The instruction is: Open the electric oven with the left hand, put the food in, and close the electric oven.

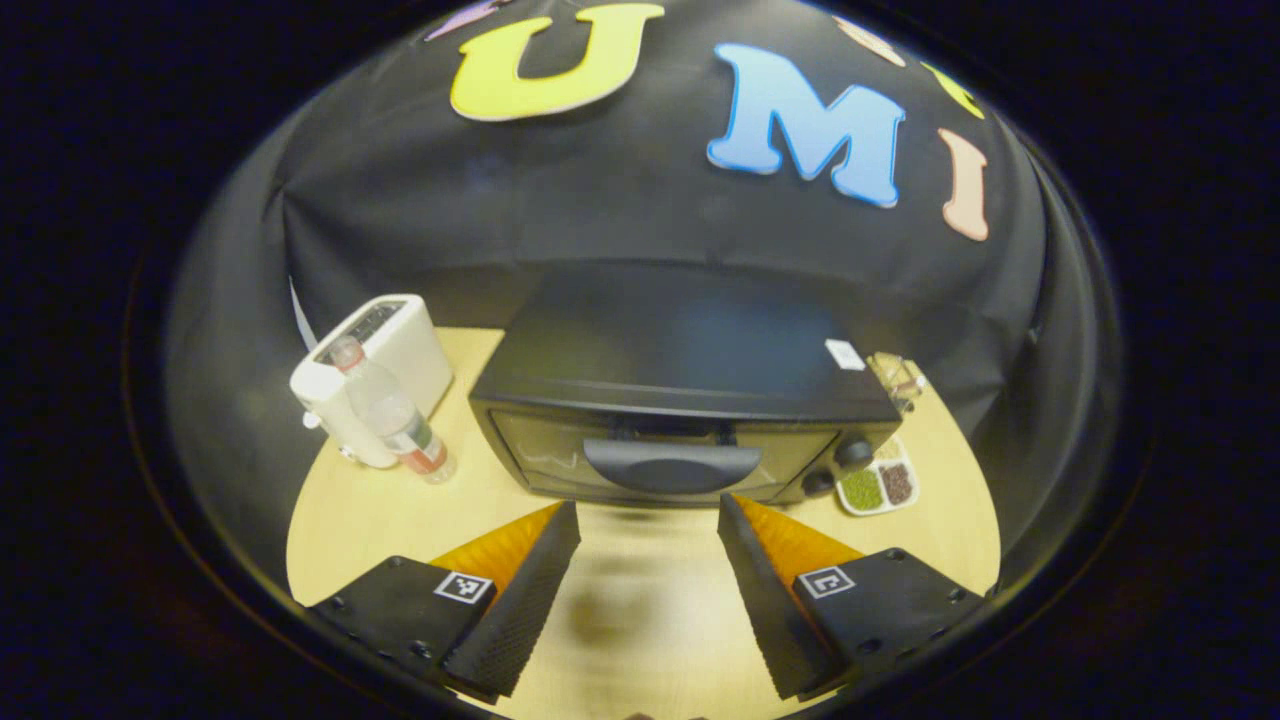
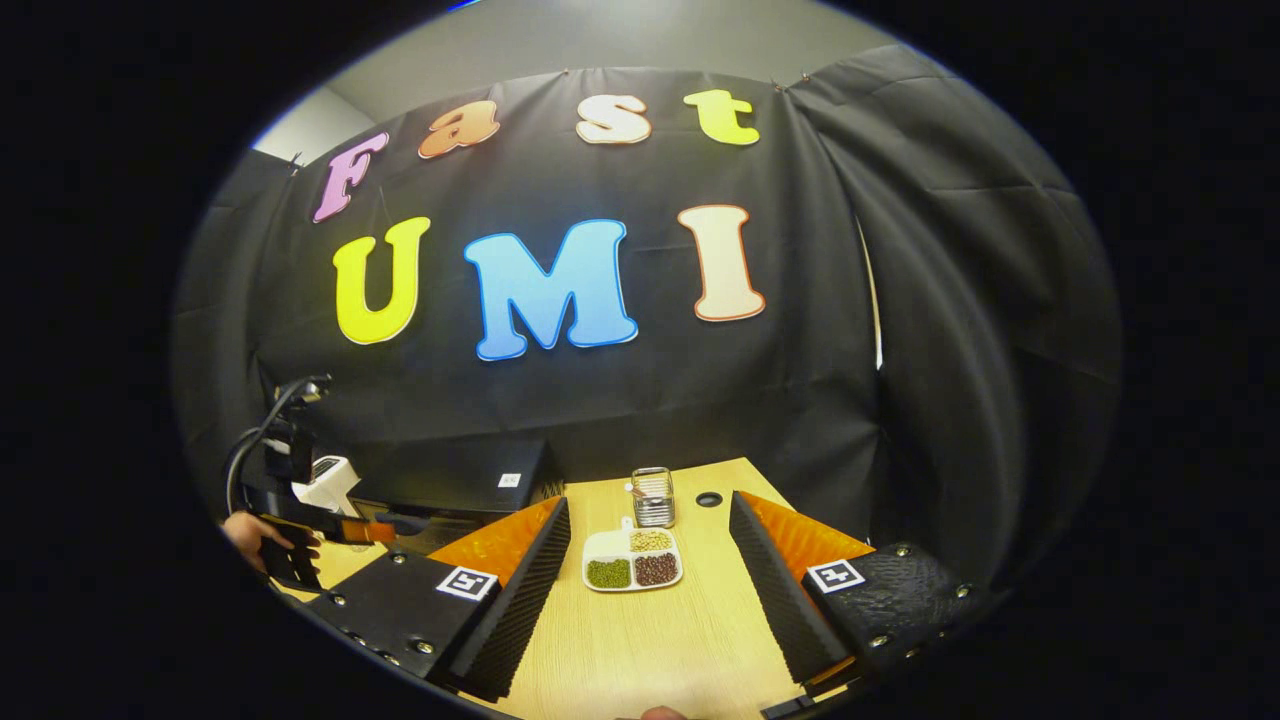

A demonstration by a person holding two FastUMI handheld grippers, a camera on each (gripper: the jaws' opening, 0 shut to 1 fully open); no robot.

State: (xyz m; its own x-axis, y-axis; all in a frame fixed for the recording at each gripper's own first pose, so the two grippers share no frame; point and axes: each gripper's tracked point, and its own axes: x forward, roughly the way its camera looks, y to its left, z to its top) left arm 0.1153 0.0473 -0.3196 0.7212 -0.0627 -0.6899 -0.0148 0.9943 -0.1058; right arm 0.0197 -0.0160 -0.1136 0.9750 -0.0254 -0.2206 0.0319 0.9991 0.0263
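Note:
A black electric oven (image 1: 680,400) stands on the wooden table with its door closed and a curved handle (image 1: 672,465) across the glass front. My left gripper (image 1: 648,512) is open just in front of that handle, not touching it. A white divided plate of beans (image 2: 632,560) lies on the table ahead of my right gripper (image 2: 648,510), which is open and holds nothing. The same plate of beans (image 1: 878,487) sits right of the oven in the left gripper view. The oven (image 2: 450,490) shows at the left in the right gripper view, with the left gripper held by a hand (image 2: 262,535).
A white toaster (image 1: 375,370) and a clear plastic bottle (image 1: 395,412) stand left of the oven. A small metal mesh holder (image 2: 652,496) is behind the plate, beside a round hole (image 2: 709,498) in the table (image 2: 640,640). Black cloth walls close the back and right.

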